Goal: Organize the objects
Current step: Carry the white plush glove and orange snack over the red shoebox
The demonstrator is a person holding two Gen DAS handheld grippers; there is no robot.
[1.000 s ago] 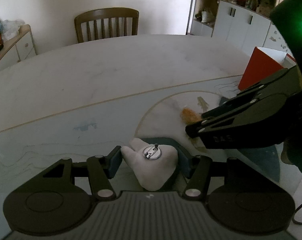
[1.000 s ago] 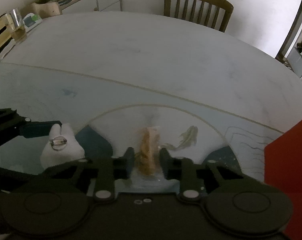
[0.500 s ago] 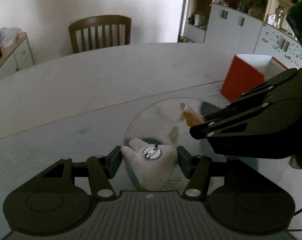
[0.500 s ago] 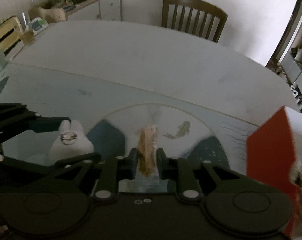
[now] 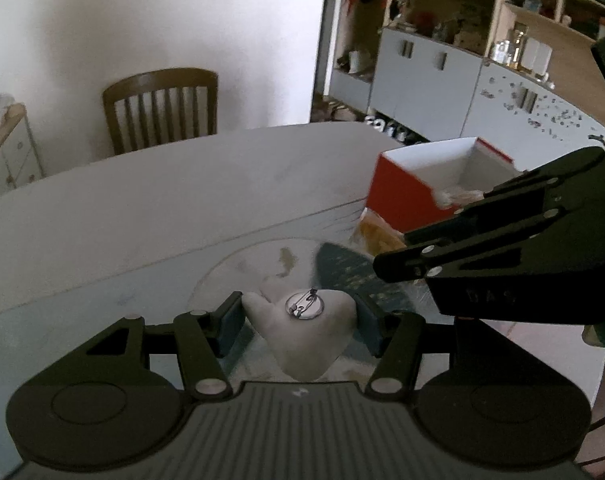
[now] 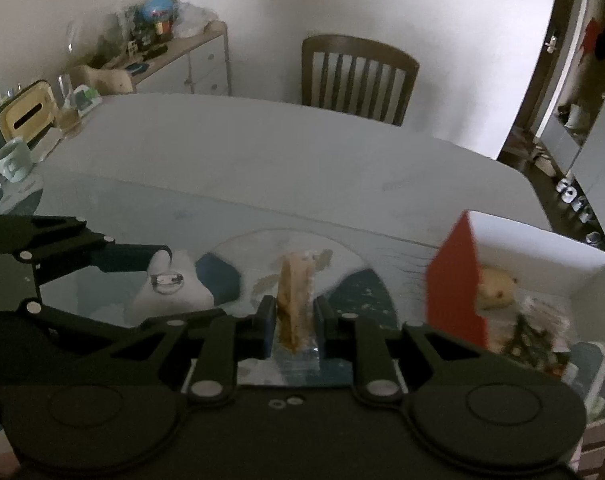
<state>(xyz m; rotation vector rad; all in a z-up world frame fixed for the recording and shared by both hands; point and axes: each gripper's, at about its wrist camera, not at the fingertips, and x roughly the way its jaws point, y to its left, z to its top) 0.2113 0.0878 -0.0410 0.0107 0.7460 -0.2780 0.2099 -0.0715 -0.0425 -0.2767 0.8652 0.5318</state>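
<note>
My left gripper is shut on a white plush brooch whose round metal pin back faces up; the same brooch shows at the left of the right wrist view. My right gripper is shut on a thin orange-tan packet standing on edge between its blue pads. Both are held above the table's blue patterned mat. A red box with a white inside stands open at the right, with a tan plush and other small things in it. The right gripper reaches in from the right of the left wrist view, in front of the box.
A wooden chair stands at the far side of the pale table. A mug, a glass and a tissue box sit at the table's left end. A sideboard and cabinets line the walls.
Both grippers have risen and swung to the right with their objects held. The red box has come further into both views, and its open inside now shows.
</note>
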